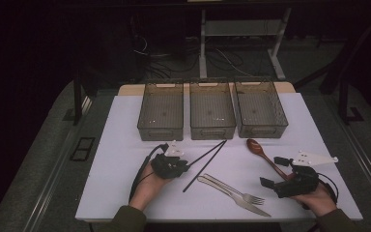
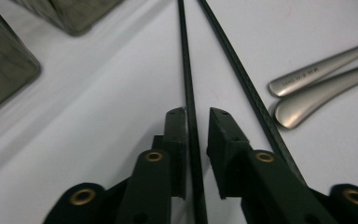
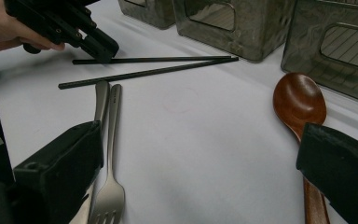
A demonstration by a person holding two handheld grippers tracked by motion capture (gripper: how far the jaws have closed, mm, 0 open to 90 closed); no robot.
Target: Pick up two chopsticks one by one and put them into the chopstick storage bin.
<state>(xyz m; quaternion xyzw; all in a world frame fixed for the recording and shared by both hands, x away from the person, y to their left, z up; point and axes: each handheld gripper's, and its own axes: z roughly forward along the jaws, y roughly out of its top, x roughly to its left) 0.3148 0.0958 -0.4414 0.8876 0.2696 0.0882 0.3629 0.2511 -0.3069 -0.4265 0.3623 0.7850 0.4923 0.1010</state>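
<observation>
Straddling one black chopstick point(image 2: 189, 93), left gripper point(image 2: 197, 116) low, level.

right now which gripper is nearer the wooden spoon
Right. The right gripper has the wooden spoon handle between its wide-open jaws, while the left gripper sits across the table at the black chopsticks.

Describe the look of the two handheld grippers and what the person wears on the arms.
Both the left gripper and the right gripper are black, blocky tools, each with a light grey three-cornered plate on top. A black cable trails from the left one. In the left gripper view its jaws are flat black bars with brass-coloured rivets. The sleeves are dark olive.
</observation>
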